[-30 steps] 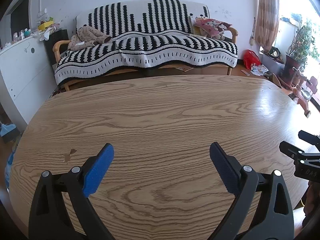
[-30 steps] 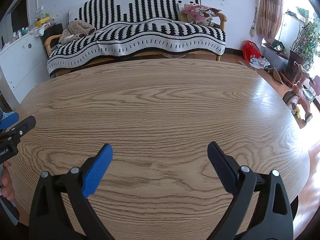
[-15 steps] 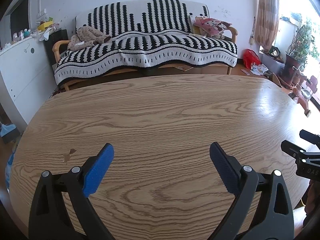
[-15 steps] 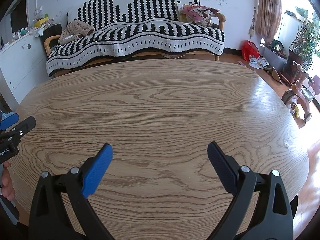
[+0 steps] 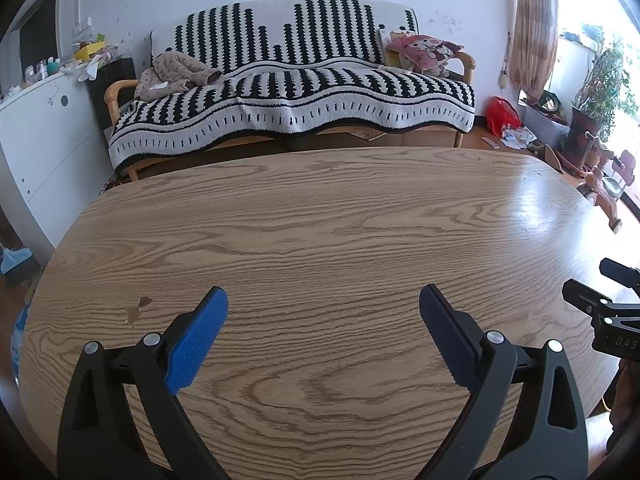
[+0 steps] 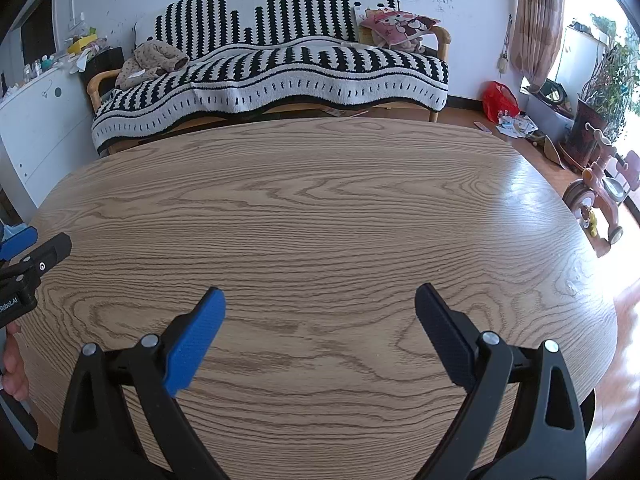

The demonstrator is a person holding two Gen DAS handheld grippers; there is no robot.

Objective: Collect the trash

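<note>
Left wrist view, left to right. At the left edge stands a white cabinet [image 5: 44, 128] with clutter on top. Low in the frame the left gripper [image 5: 323, 336] hangs above the wooden table [image 5: 320, 216], its jaws spread wide and holding nothing. A small brown fleck [image 5: 138, 307] lies on the tabletop just beyond the blue left pad [image 5: 198, 344]; whether it is a scrap or a stain cannot be told. At upper centre is a sofa [image 5: 292, 96] under a striped throw. At the right, on the floor past the table's far corner, lie a red bag [image 5: 502, 114] and loose papers [image 5: 518, 136], the likeliest trash in view. The right gripper [image 5: 608, 300] enters at the right edge.

Right wrist view, left to right. The tip of the left gripper shows at the left edge. The right gripper [image 6: 320, 332], lower centre, is likewise wide open and empty over bare wood. The same papers [image 6: 514, 124] appear at upper right, beside a child's tricycle [image 6: 600, 196].

Step in hand, as judged: locating trash, since none lies between either pair of fingers. To do it well, each gripper should stay open during the approach, come down squarely over one piece, and close only once the pads bracket it. Thin paper may slip, so pinching a crumpled part is advisable.
</note>
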